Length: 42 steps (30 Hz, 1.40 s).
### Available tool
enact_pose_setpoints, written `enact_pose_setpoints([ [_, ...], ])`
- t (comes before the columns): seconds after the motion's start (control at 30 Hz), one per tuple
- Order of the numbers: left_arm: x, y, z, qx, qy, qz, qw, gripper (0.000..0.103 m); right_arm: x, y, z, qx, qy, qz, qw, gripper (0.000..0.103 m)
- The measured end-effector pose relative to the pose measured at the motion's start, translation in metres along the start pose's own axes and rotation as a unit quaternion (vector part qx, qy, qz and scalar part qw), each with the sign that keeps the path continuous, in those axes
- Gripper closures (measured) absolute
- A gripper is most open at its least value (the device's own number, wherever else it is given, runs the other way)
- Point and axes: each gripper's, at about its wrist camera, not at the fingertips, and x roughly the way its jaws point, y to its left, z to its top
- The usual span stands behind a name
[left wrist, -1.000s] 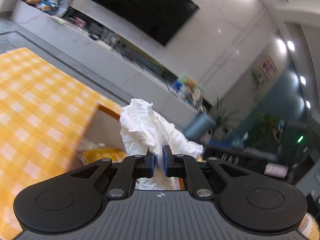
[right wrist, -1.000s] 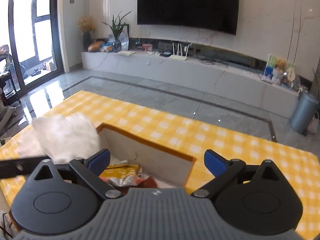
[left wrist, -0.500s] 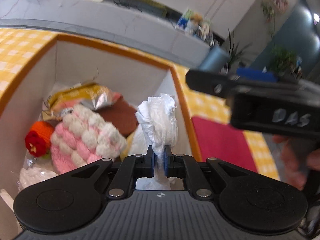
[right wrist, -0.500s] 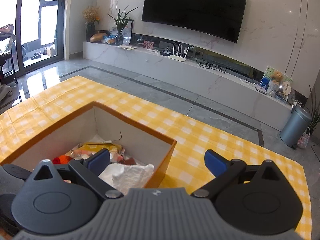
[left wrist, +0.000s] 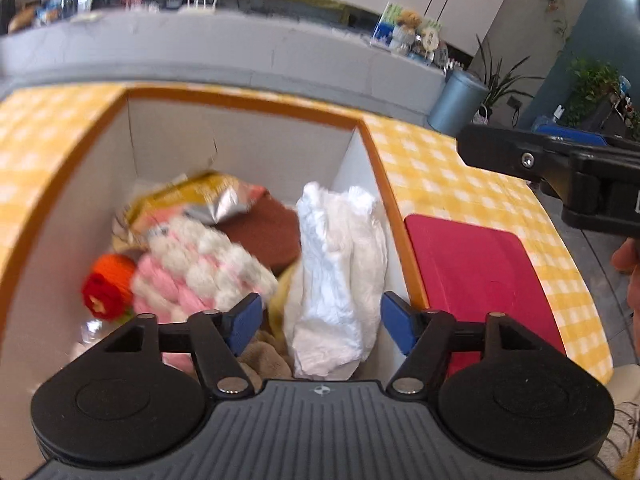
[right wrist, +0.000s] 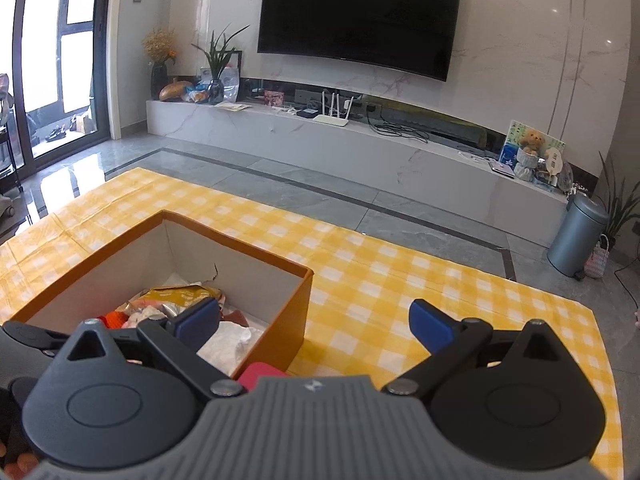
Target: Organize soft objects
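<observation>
My left gripper [left wrist: 320, 324] hovers over the orange-rimmed box [left wrist: 384, 184], and its jaws are opening. A crumpled white cloth [left wrist: 340, 272] stands between the blue pads, untouched by them, leaning on the box's right wall. Also inside lie a pink-and-white knitted piece [left wrist: 192, 268], an orange-and-red knitted item [left wrist: 108, 284], a brown cloth [left wrist: 264, 232] and a yellow snack bag [left wrist: 200, 196]. My right gripper [right wrist: 314, 320] is open and holds nothing, near the box's right corner [right wrist: 280, 264]. The white cloth [right wrist: 228, 340] shows there too.
A red mat [left wrist: 476, 272] lies on the yellow checked tablecloth [right wrist: 400, 280] just right of the box. A person's fingers [left wrist: 628, 256] show at the right edge. Beyond the table are grey floor, a TV bench and a blue-grey bin [right wrist: 576, 236].
The left gripper carried the white cloth down into the box, then opened and let it go. The right gripper drifted to the right, so the box now sits left in its view.
</observation>
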Motion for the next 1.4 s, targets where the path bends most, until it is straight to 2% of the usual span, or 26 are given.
enact_pose_setpoints([
  [0.07,-0.01,0.004,-0.003,-0.028,-0.014,0.013,0.9994,0.016,-0.009,-0.003,0.0,0.005,-0.005,-0.004,1.0,0.004],
  [0.13,-0.022,0.004,-0.002,-0.05,-0.046,0.024,0.9974,0.016,-0.022,-0.006,0.0,0.006,-0.014,-0.012,1.0,0.004],
  [0.37,-0.071,-0.006,0.005,-0.033,-0.152,0.046,0.9868,0.014,-0.065,-0.022,-0.008,0.058,-0.036,-0.048,0.997,0.003],
  [0.53,-0.104,-0.038,-0.002,0.033,-0.241,0.067,0.9676,0.008,-0.084,-0.017,-0.028,0.074,-0.033,-0.062,0.995,0.003],
  [0.67,-0.121,-0.059,-0.01,0.051,-0.287,0.067,0.9543,0.008,-0.09,-0.001,-0.052,0.031,-0.052,-0.115,0.992,0.003],
  [0.8,-0.117,-0.078,-0.015,0.079,-0.303,0.071,0.9472,0.008,-0.098,0.001,-0.075,0.031,-0.07,-0.105,0.992,0.003],
  [0.9,-0.108,-0.09,-0.024,0.117,-0.321,0.061,0.9378,0.01,-0.105,-0.006,-0.089,0.044,-0.093,-0.091,0.991,0.003],
  [1.0,-0.097,-0.098,-0.031,0.105,-0.333,0.076,0.9339,0.01,-0.106,-0.019,-0.099,0.06,-0.109,-0.088,0.988,0.003],
  [1.07,-0.091,-0.098,-0.035,0.086,-0.339,0.072,0.9341,0.01,-0.105,-0.025,-0.105,0.077,-0.117,-0.091,0.986,0.003],
  [1.17,-0.08,-0.098,-0.034,0.069,-0.334,0.075,0.9372,0.01,-0.102,-0.032,-0.113,0.088,-0.111,-0.071,0.987,0.003],
  [1.3,-0.067,-0.096,-0.037,0.077,-0.305,0.072,0.9466,0.01,-0.096,-0.031,-0.118,0.081,-0.11,-0.071,0.988,0.003],
  [1.4,-0.062,-0.097,-0.042,0.091,-0.291,0.07,0.9499,0.012,-0.093,-0.027,-0.117,0.078,-0.107,-0.064,0.989,0.003],
])
